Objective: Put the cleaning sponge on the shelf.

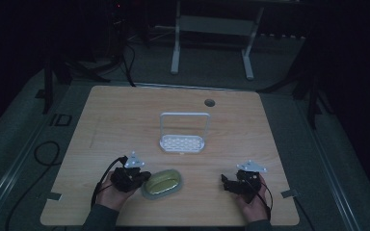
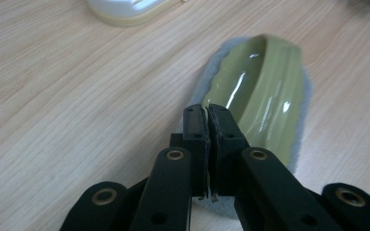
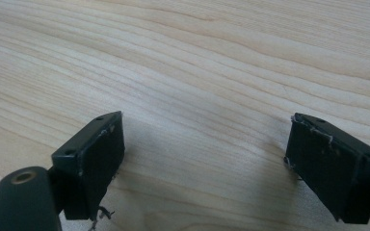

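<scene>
Currently your left gripper [image 2: 207, 113] has its jaws pressed together at the near rim of the green oval dish [image 2: 262, 89], whose long axis runs away from them. Your right gripper [image 3: 204, 163], jaws wide apart, sits well apart over bare table [image 3: 197, 62].

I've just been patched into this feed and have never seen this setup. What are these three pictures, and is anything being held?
No robot arm here: a person holds a hand-held gripper in each hand at a wooden table. The high view looks down from above; each other picture comes from a camera riding on one gripper. The left gripper has its jaws pressed together at the rim of a glossy green dish, which sits on a grey mat; it seems to pinch that rim. The right gripper is wide open over bare wood, holding nothing. A white rack stands mid-table.
</scene>
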Available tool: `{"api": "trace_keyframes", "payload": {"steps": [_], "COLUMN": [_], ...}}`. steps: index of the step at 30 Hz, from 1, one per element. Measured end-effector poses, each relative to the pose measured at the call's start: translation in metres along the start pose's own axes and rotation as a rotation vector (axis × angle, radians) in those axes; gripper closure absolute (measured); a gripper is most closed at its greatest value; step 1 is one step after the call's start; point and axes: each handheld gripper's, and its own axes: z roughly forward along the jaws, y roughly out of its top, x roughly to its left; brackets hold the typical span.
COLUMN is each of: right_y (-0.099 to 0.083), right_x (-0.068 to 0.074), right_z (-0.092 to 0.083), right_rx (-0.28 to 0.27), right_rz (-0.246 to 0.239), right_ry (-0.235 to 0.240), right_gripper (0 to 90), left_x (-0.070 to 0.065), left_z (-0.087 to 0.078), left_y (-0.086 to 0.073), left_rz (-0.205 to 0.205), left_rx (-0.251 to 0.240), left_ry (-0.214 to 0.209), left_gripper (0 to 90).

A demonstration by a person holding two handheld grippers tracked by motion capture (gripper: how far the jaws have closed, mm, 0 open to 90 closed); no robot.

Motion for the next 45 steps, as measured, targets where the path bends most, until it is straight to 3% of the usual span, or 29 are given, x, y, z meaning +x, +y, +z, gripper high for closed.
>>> {"api": "trace_keyframes", "payload": {"steps": [11, 22, 28, 45], "right_y": [0.0, 0.0, 0.0, 0.0], "right_x": [0.0, 0.0, 0.0, 0.0], "right_z": [0.0, 0.0, 0.0, 0.0], "right_rx": [-0.001, -0.001, -0.001, -0.001], "right_rz": [0.0, 0.0, 0.0, 0.0], "right_ry": [0.0, 0.0, 0.0, 0.0], "right_gripper": [13.1, 13.1, 13.1, 13.1], "left_x": [-0.01, -0.016, -0.02, -0.023], "left_z": [-0.004, -0.001, 0.002, 0.013], "left_y": [0.023, 0.036, 0.041, 0.05], "left_rz": [0.072, 0.101, 0.14, 0.187], "left_rx": [-0.003, 0.025, 0.067, 0.148], "left_ry": [-0.028, -0.066, -0.074, -0.07], "left_gripper": [78.9, 70.4, 65.0, 61.8]}}
